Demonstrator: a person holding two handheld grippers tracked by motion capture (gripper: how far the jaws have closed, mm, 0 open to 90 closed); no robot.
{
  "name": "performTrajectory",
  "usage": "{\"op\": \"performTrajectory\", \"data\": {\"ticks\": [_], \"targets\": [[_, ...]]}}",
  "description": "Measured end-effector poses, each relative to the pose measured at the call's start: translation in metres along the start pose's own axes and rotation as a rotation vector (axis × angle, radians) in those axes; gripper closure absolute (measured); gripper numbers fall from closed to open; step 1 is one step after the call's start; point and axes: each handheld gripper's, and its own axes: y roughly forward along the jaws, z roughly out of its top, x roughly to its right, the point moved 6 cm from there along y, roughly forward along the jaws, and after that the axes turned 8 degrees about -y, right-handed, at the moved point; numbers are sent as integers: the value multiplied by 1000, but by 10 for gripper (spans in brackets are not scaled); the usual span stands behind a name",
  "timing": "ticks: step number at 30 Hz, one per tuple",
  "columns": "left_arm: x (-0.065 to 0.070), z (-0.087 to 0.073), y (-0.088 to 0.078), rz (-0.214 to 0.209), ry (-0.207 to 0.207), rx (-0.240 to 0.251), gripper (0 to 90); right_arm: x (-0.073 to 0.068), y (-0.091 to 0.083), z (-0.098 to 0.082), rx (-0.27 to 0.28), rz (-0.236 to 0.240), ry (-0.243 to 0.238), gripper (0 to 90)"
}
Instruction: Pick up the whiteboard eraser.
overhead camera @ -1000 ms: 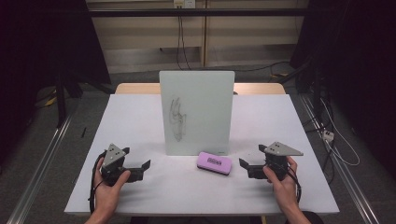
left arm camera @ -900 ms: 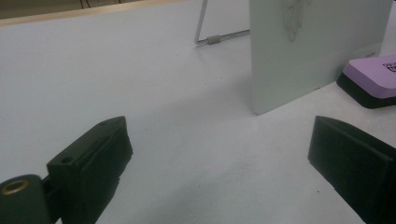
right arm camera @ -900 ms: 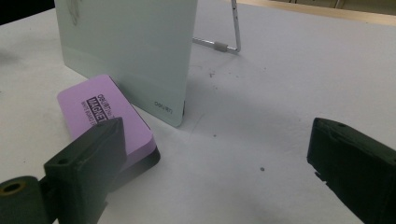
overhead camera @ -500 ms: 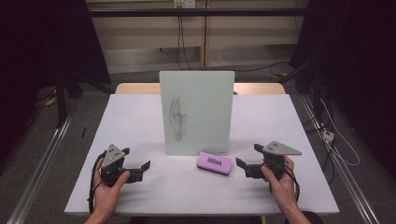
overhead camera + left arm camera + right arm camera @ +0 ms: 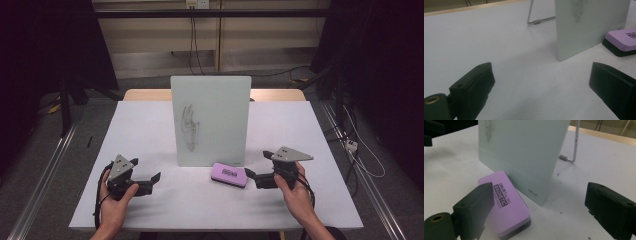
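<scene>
Light falls from overhead onto the white table [image 5: 150, 125], which glows bright at the middle of the high view; the room around it sinks into near black at both sides; soft shadows pool under the glass board [image 5: 210, 120] and the purple eraser [image 5: 506, 202]; both gripper views are slightly hazy, with the black jaws at the bottom edges blurred and out of focus.

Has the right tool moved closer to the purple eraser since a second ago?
Yes. The right tool has edged left toward the purple eraser, which lies unmoved before the whiteboard.
</scene>
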Motion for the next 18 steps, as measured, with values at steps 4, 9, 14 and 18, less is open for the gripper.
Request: {"op": "performTrajectory", "data": {"ticks": [4,9,14,18], "targets": [[0,-1,0,1,7,-3,56,-3,6,9,-23,16,-32,78],[-1,-1,0,1,-4,-5,55,-9,19,22,-35,99,-59,105],[0,-1,1,-3,5,-10,55,-24,27,31,-89,214,-113,89],[0,-2,1,-4,3,-11,56,-29,35,36,-109,241,-144,85]]}}
